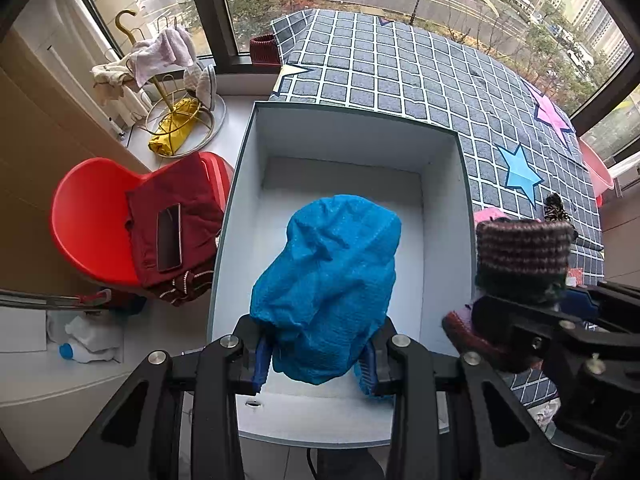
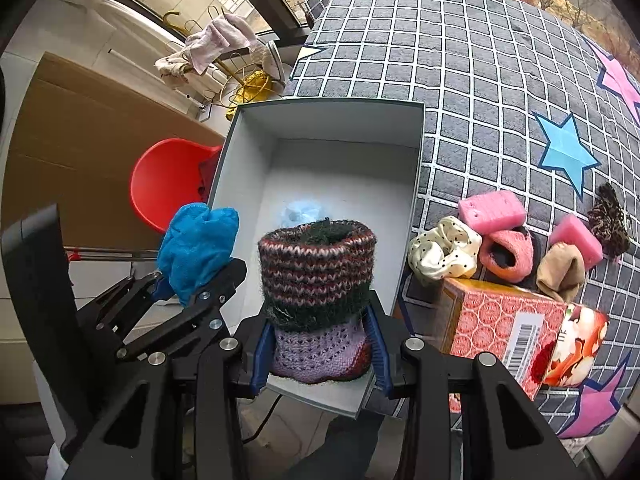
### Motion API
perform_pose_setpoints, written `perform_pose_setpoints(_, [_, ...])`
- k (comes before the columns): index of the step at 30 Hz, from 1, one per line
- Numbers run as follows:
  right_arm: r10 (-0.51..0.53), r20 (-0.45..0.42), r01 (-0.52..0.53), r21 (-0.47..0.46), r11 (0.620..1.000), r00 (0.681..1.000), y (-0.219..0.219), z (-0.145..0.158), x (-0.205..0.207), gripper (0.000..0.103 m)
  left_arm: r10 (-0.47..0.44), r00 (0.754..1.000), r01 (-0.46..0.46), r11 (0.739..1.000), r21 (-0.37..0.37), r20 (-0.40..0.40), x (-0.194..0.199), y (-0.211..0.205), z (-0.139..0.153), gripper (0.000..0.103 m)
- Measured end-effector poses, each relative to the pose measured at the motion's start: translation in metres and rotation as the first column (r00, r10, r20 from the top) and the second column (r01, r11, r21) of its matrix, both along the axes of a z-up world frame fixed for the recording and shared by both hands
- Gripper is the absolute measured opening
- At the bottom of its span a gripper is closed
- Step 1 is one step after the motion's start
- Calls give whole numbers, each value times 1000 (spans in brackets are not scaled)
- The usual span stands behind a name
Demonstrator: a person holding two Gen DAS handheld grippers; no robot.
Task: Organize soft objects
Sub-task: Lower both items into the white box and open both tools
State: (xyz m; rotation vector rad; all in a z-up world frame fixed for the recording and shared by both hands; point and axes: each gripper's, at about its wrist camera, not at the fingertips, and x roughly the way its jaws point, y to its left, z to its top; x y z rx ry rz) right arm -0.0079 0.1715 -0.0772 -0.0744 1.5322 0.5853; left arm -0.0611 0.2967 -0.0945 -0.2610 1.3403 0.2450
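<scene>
Overhead, both cameras look down on a bed covered by a grey checked quilt (image 2: 500, 92) with blue and pink star patches, pushed against large windows that show a wet street and bare trees outside. Left of the bed stands a red plastic chair (image 1: 88, 216) carrying a folded dark red garment (image 1: 176, 228) with a phone (image 1: 169, 238) lying on it, and behind it a gold wire rack (image 1: 176, 96) draped with pale cloths and holding a yellow folded umbrella (image 1: 172, 132). An open pale grey box (image 1: 352, 136) sits at the bed's near edge; its floor is mostly bare, with only a small pale blue fluffy item (image 2: 302, 210) visible inside in the right wrist view. The left gripper (image 1: 316, 364) has its fingers partly closed on a crumpled blue cloth (image 1: 332, 280), held above the box interior. The right gripper (image 2: 320, 356) has its fingers partly closed on a knitted sock (image 2: 318, 280) with red, black and white stripes and a lilac foot, held over the near end of the box. On the quilt to the right of the box lie a polka-dot scrunchie (image 2: 444, 254), two pink sponges (image 2: 492, 210), a rolled pink sock (image 2: 508, 256), a tan sock (image 2: 560, 272), a leopard-print scrunchie (image 2: 608, 220) and a red patterned tissue box (image 2: 516, 332).
</scene>
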Motion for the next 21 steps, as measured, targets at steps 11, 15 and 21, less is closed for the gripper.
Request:
perform_pose_setpoints(11, [5, 39, -5, 15, 1000, 999, 7, 5, 13, 47, 11, 996, -14, 999, 30, 85, -9, -1, 15, 65])
perform_pose_setpoints(15, [12, 61, -14, 26, 1000, 998, 9, 11, 13, 80, 17, 995, -26, 995, 92, 97, -16, -3, 21, 82])
perform_pose_setpoints(21, [-4, 143, 0, 25, 1000, 990, 1, 33, 10, 87, 35, 981, -66, 985, 159, 191, -32, -5, 45, 82])
